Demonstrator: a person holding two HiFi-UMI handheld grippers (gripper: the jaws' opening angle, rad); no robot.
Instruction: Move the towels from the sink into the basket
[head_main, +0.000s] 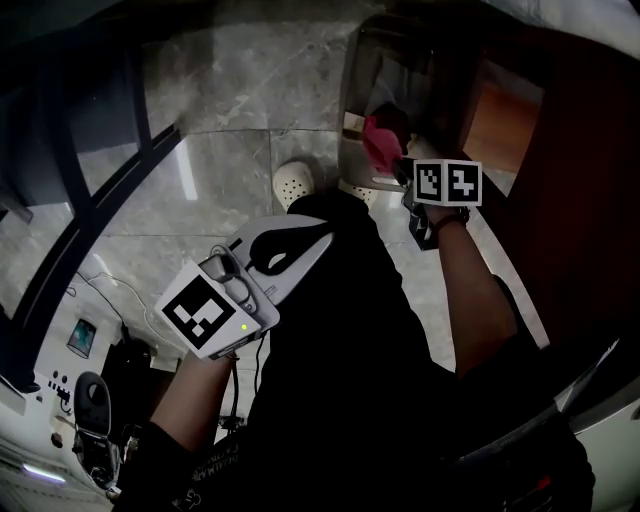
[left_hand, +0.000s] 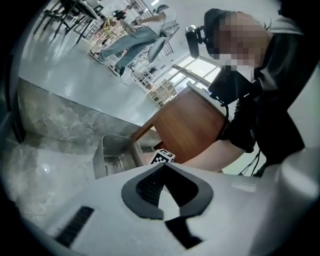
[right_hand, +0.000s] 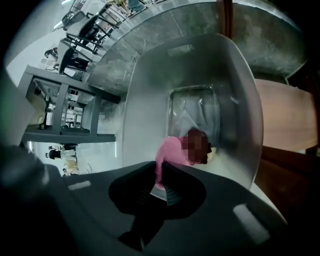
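Right gripper (right_hand: 161, 172): the jaws are clamping a fold of the pink towel (right_hand: 172, 152), with cloth filling the gap between them. The right forearm (head_main: 470, 270) is reaching forward and the gripper is pointing steeply down into the mouth of the grey basket (right_hand: 150, 100). The towel is bunching just beyond the jaw tips, inside the basket's walls. Whether it is touching the bottom cannot be told. It is reading as soft, crumpled and plain pink.

Left gripper (left_hand: 163, 169): the jaws are resting closed with nothing between them. It is being held low over the person's lap, well apart from the basket, above the marble floor (head_main: 220, 170).
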